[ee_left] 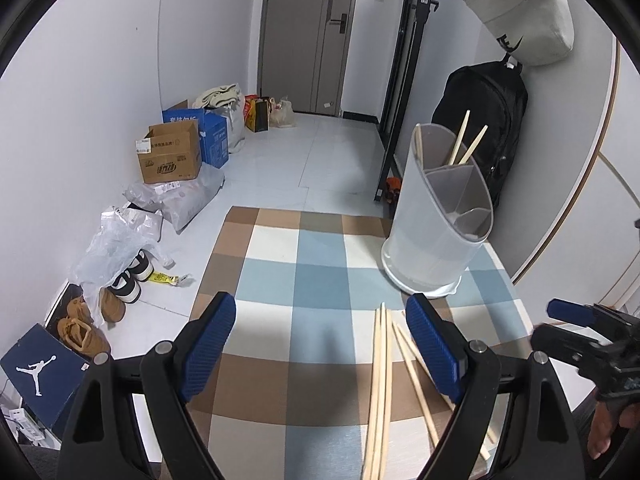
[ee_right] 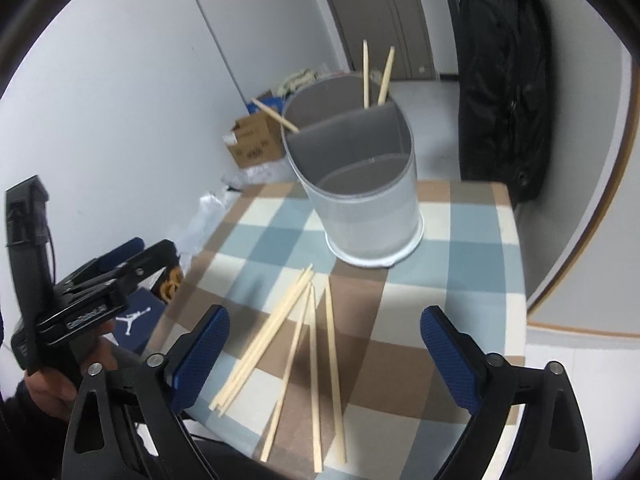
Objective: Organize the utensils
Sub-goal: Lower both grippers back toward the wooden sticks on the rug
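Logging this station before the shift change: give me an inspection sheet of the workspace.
Surface: checked mat on the table.
Job's things: loose chopsticks on the mat; divided holder upright behind them, three chopsticks in its far compartment.
Clutter: nothing seen on the mat.
Grippers: left gripper and right gripper both open, empty.
Cables: nothing seen.
Surroundings: cardboard boxes, shoes, black backpack, door.

One holder [ee_right: 360,184] stands on the checked mat [ee_right: 460,240], split into three compartments. Three chopsticks [ee_right: 365,74] stick up out of it. About six more chopsticks [ee_right: 316,360] lie loose on the mat. Two grippers show, the left [ee_left: 320,344] and the right [ee_right: 324,356], each with two blue fingers [ee_left: 210,344].
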Tool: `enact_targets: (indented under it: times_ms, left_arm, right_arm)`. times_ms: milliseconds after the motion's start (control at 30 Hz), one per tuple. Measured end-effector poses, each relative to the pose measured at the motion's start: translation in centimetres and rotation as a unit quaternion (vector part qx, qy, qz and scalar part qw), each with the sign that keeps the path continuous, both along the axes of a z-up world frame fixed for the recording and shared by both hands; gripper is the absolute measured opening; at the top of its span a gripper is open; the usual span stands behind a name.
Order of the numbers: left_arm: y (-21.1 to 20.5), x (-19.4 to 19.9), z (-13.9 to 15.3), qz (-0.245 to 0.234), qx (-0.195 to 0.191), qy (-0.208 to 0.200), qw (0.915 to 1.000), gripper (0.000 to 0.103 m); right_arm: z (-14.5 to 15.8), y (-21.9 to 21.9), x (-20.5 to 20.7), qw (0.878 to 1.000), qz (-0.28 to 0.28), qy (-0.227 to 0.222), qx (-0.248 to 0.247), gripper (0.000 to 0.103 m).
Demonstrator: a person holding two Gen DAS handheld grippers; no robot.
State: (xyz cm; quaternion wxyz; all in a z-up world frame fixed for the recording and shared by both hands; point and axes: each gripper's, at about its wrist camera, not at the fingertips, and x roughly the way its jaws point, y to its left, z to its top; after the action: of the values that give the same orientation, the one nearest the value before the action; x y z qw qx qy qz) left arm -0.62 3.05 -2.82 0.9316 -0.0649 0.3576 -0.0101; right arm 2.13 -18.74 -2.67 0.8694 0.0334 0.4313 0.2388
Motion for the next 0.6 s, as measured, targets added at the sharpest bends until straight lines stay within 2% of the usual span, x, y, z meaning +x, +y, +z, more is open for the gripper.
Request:
enact_targets:
  times_ms: [33,100,167,200,367,467,600]
  left_arm:
    - [0.1,0.1,-0.2,0.000,0.006,0.005,1.0000,0.084]
    - [0.2,0.3,-0.4,0.009,0.023,0.008,0.9997,0.084]
    - [0.4,0.3,-0.4,0.012,0.041,0.006,0.9991,0.084]
    - [0.5,0.3,-0.3,0.013,0.045,0.005,0.9989,0.084]
    - [2.1,0.7,-0.6,0.021,0.023,0.017,0.9994,0.084]
    - [2.7,1.1,-0.9,0.027,0.016,0.029,0.9991,0.084]
    - [3.1,1.1,-0.6,0.022,0.004,0.023,0.9995,0.084]
  right_arm:
    - [-0.5,0.3,0.5,1.000,0.002,0.010,-0.006,0.088]
    - [-1.3,0.9,1.1,0.999,0.011,0.029,-0.013,0.074]
    - [-2.4,1.7,2.0,0.998,0.014,0.050,-0.029,0.070]
    - [-2.7,1.9,2.2,0.998,0.015,0.054,-0.030,0.065]
    - [-4.4,3.6,3.7,0.996,0.030,0.073,-0.049,0.058]
    - [-5.5,4.6,4.4,0.993,0.033,0.082,-0.073,0.039]
    - [-6.9,5.5,5.5,0.991,0.032,0.098,-0.089,0.038]
